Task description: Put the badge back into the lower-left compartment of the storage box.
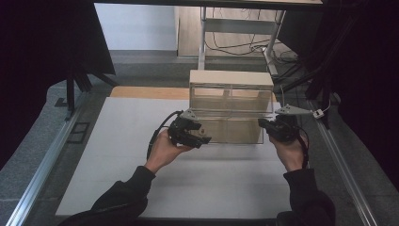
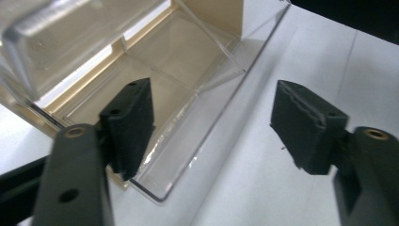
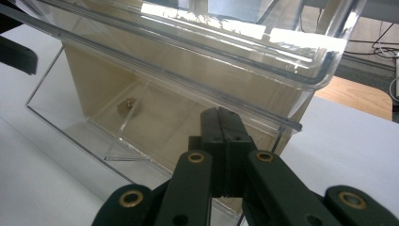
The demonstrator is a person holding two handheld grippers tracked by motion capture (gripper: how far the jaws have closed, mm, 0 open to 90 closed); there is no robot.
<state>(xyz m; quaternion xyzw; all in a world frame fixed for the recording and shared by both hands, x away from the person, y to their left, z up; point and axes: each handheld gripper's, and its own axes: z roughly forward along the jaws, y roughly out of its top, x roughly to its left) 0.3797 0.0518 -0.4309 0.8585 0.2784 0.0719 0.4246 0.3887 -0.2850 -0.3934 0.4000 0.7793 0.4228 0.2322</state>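
A small beige cabinet (image 1: 230,77) with clear plastic drawers stands at the back of the white table top. Its lower drawer (image 1: 235,131) is pulled out toward me. My left gripper (image 1: 205,140) is at that drawer's left front corner (image 2: 160,193). Its jaws are open, one pad (image 2: 129,125) over the drawer floor, the other pad (image 2: 306,127) over the table, neither pressing. My right gripper (image 3: 225,136) is shut at the drawer's right front corner, with nothing seen between its pads. A small brown object (image 3: 126,106) lies inside the lower drawer (image 3: 94,127).
The white table top (image 1: 141,155) spreads in front of the cabinet, with a wooden strip (image 1: 141,92) behind it. Metal rails (image 1: 51,155) run along both sides. A desk frame (image 1: 203,42) and cables (image 1: 235,47) are on the floor beyond.
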